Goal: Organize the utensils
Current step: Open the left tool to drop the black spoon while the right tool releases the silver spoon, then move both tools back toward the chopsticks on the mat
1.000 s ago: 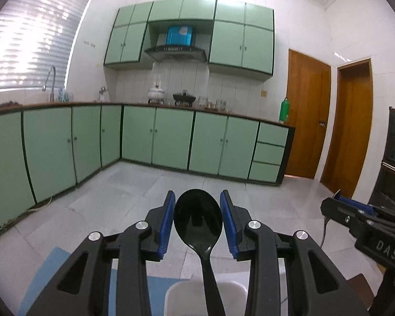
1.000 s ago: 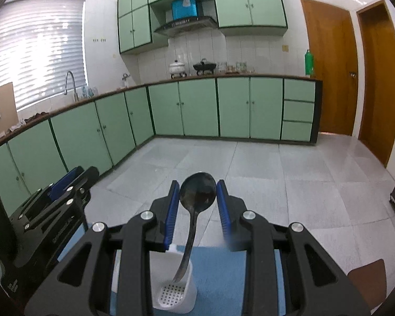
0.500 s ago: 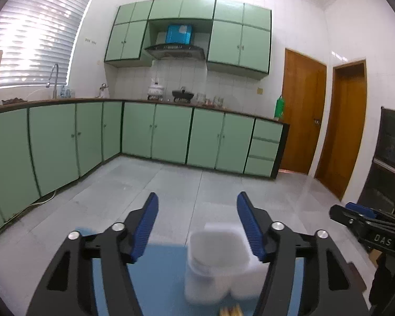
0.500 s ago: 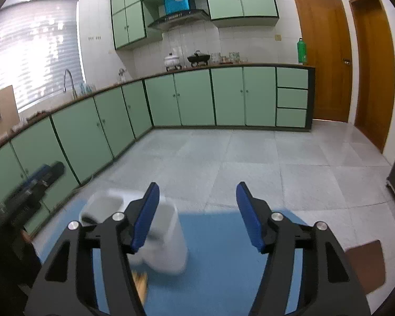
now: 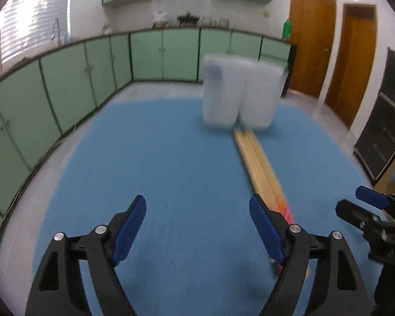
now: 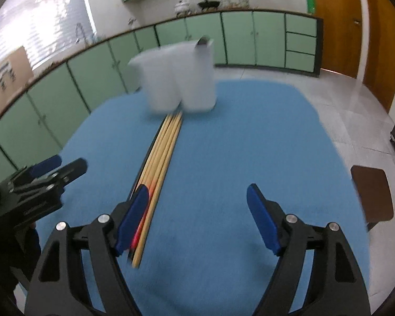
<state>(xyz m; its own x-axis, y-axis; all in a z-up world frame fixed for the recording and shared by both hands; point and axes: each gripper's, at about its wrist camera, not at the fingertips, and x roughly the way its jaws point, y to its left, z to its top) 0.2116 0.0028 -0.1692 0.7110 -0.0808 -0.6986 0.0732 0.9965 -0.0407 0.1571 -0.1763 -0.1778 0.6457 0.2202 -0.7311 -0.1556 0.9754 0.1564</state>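
Note:
A white two-compartment utensil holder [image 5: 239, 94] stands at the far side of a blue mat [image 5: 171, 163]; it also shows in the right wrist view [image 6: 181, 79], with a dark spoon tip [image 6: 203, 42] at its rim. Several wooden chopsticks [image 5: 260, 168] with red-orange ends lie on the mat in front of it, also in the right wrist view [image 6: 160, 152]. My left gripper [image 5: 197, 223] is open and empty, left of the chopsticks. My right gripper [image 6: 197, 213] is open and empty, its left finger over the chopstick ends.
The blue mat [image 6: 250, 144] covers a table. A brown stool [image 6: 371, 192] stands to its right. Green kitchen cabinets [image 5: 65, 84] run along the walls and wooden doors [image 5: 355, 60] stand on the right. Both frames are motion-blurred.
Both grippers let go of the black spoons, opened wide, pulled back from the holder and tilted down toward the mat. The chopsticks have come into view.

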